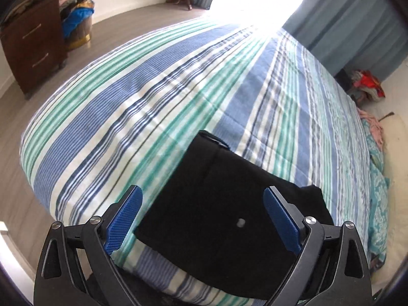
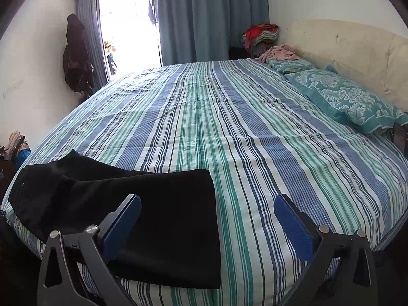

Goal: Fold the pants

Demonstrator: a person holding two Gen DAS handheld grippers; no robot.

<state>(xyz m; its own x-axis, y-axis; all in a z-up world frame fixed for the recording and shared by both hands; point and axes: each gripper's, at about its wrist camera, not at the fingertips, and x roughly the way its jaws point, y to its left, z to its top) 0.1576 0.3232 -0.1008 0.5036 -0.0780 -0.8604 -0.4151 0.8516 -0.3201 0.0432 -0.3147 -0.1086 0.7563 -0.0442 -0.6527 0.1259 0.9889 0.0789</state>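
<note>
We hold the left gripper (image 1: 202, 204) and right gripper (image 2: 207, 213) above the folded black pants (image 2: 142, 216) lying at the striped bedspread (image 2: 255, 127) edge, jaws spread wide, gripping nothing.

Black tongs (image 1: 203, 218), ribbed blue pads (image 1: 124, 227), silver screws.

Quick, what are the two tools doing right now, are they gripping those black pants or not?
Left tool: open, holding nothing, above the black pants.
Right tool: open, holding nothing, at the pants' edge.
</note>
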